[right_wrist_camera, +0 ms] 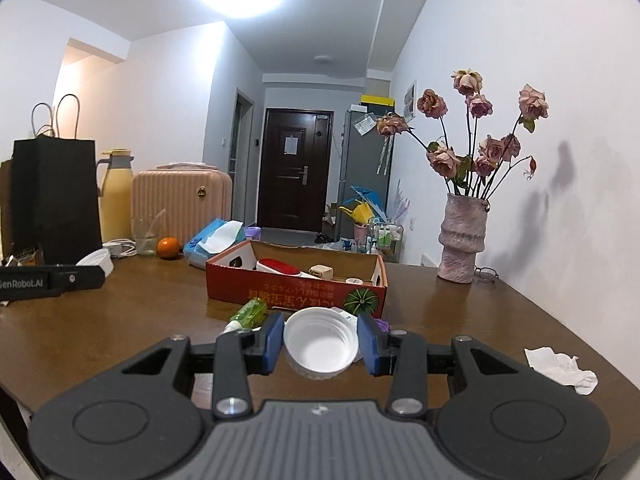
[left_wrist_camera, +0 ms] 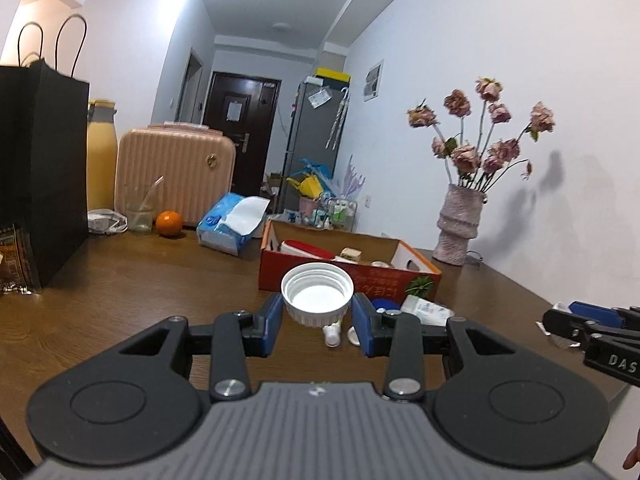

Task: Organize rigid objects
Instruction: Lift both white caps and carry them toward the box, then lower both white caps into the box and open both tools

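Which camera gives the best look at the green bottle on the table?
The right wrist view: the green bottle lies in the open before the box, only its cap end behind the fingers. In the left wrist view I can't find it.

White ribbed plastic caps between blue-padded black grippers, red-orange cardboard box at 12 o'clock, brown wooden table, ribbed pink suitcase, orange fruit, mottled pink vase.
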`<state>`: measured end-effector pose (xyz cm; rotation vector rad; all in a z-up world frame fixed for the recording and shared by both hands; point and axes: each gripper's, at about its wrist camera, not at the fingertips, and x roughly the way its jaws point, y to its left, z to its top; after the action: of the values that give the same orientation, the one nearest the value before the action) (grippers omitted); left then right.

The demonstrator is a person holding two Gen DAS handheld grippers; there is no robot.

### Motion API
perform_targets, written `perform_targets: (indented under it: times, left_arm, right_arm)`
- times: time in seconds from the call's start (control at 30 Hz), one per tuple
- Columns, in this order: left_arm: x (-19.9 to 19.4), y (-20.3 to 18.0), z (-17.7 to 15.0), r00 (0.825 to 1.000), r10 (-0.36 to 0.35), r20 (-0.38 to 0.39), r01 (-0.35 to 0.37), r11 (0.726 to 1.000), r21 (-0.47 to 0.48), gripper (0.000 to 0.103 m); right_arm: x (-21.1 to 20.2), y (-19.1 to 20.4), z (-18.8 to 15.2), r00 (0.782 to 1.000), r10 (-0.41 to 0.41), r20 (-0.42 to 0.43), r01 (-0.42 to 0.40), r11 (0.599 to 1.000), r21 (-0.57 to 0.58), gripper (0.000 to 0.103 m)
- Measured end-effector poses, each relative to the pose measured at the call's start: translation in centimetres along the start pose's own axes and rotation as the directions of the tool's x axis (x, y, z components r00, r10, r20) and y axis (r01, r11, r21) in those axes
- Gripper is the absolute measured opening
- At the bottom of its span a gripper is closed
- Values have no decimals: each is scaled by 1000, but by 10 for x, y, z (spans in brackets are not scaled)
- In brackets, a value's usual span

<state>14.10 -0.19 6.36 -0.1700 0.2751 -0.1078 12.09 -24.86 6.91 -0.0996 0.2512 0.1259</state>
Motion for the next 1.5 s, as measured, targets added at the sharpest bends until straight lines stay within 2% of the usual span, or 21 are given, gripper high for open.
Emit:
perform_targets:
  times: [0.27,0.47,0.6,0.73,0.87,1.07,1.17,1.23,1.33,1.37,1.4,1.43,1.5]
  left_arm:
    - [51,10,17,999,33,-31,-32,999,19,38]
    - [98,10,40,999,42,-35,-39,997,71,38]
    - [140,13,59,998,45,-43,-41,995,89,38]
    - [190,21,80,996,15,-92,-7,997,80,38]
    - [248,29,102,990,-16,-139,28,996,88,38]
    - [339,41,110,969,-51,-241,74,993,88,38]
    - [375,43,107,963,-56,-265,86,991,101,38]
    - [397,44,103,958,-57,-281,92,989,113,38]
    - [424,48,95,947,-62,-314,105,987,125,39]
    - [431,49,93,942,-61,-329,108,986,126,41]
    - [438,51,89,937,-61,-345,113,985,133,49]
    - [442,53,86,937,-63,-344,118,983,141,54]
    - [446,54,80,948,-70,-310,123,980,155,57]
  right_arm:
    - [46,-12,6,1000,-9,-19,10,999,32,39]
    - [90,-23,28,1000,6,-22,-6,1000,8,39]
    - [134,-30,51,997,59,-41,-60,998,-17,39]
    - [189,-39,75,990,125,-67,-126,992,-8,39]
    - [252,-46,98,981,153,-116,-156,988,-18,39]
    - [366,-57,113,951,184,-249,-186,982,14,39]
    - [421,-62,113,928,198,-317,-189,980,59,39]
    - [460,-67,109,904,213,-369,-185,977,110,39]
    - [497,-65,99,885,183,-429,-152,983,106,40]
    - [506,-63,95,880,168,-445,-144,986,87,40]
    - [513,-60,91,876,159,-456,-144,987,67,46]
    - [518,-59,88,873,152,-463,-141,988,58,50]
    - [522,-62,86,880,157,-449,-140,988,70,55]
